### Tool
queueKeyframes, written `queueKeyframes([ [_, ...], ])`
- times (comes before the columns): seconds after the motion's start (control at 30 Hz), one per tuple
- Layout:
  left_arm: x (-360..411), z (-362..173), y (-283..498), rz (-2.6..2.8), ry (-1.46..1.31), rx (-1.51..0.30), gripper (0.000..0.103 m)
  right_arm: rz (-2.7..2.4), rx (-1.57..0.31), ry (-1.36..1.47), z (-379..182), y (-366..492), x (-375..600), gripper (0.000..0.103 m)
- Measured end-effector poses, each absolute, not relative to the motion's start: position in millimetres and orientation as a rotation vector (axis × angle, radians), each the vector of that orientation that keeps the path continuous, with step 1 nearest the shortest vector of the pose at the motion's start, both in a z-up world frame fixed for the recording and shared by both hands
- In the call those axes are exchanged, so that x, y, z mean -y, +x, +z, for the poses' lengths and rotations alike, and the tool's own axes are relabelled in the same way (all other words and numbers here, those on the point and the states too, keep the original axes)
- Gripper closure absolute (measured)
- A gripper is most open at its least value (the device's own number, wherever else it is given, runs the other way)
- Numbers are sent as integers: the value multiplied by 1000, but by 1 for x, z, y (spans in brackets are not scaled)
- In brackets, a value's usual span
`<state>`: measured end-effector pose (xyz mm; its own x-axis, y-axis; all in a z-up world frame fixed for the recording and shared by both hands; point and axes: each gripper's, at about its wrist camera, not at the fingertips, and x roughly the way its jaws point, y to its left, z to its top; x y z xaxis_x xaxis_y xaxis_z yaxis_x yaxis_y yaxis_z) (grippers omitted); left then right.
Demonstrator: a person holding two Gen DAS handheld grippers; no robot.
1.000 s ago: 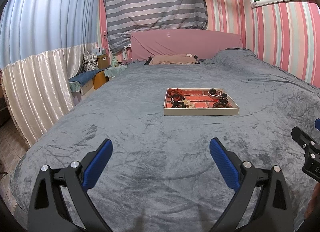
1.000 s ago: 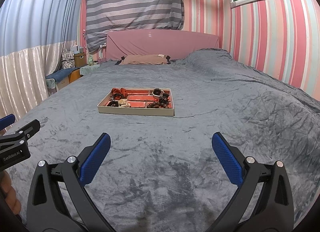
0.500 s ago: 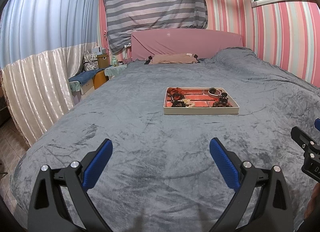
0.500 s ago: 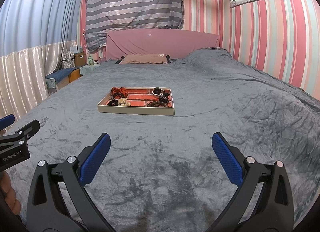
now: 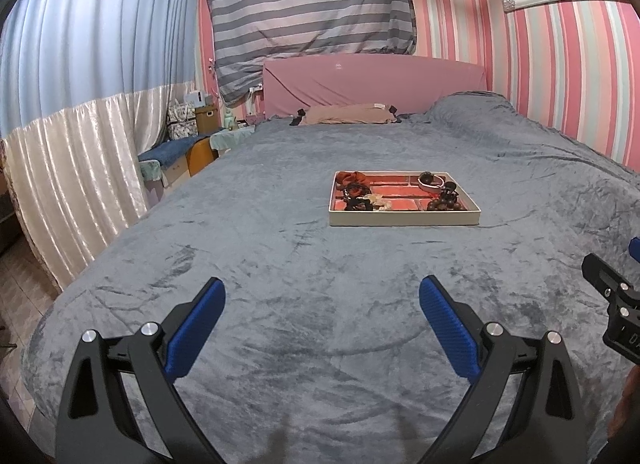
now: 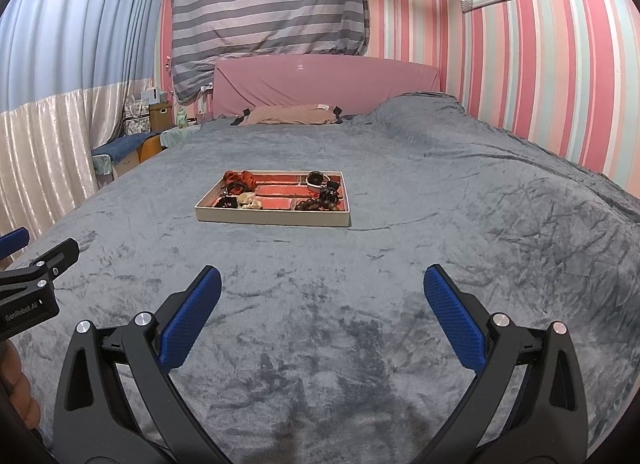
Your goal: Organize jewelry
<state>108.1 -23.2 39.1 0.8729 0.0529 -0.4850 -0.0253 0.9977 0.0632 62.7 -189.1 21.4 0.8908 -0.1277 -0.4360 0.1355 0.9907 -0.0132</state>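
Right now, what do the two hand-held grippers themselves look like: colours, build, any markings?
Both match. The left hand-held gripper and the right hand-held gripper have black angular frames with triangular cut-outs and silver pivot bolts. Their fingers carry textured blue pads. In the right wrist view, the left one's body bears white "GenRobot.AI" lettering. No cables show; a bit of bare skin shows at the frame edge.

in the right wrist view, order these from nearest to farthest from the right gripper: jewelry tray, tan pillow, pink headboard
From the right gripper, open over the grey blanket:
1. Jewelry tray, mid-bed, ahead and slightly left.
2. Tan pillow, at the head of the bed, beyond the tray.
3. Pink headboard, upright against the wall behind the pillow.
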Motion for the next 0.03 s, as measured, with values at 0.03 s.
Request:
queueKeyframes([
  [0.03, 23, 39, 108, 41, 54, -509, 8, -137, -451, 18, 22, 63, 189, 4],
])
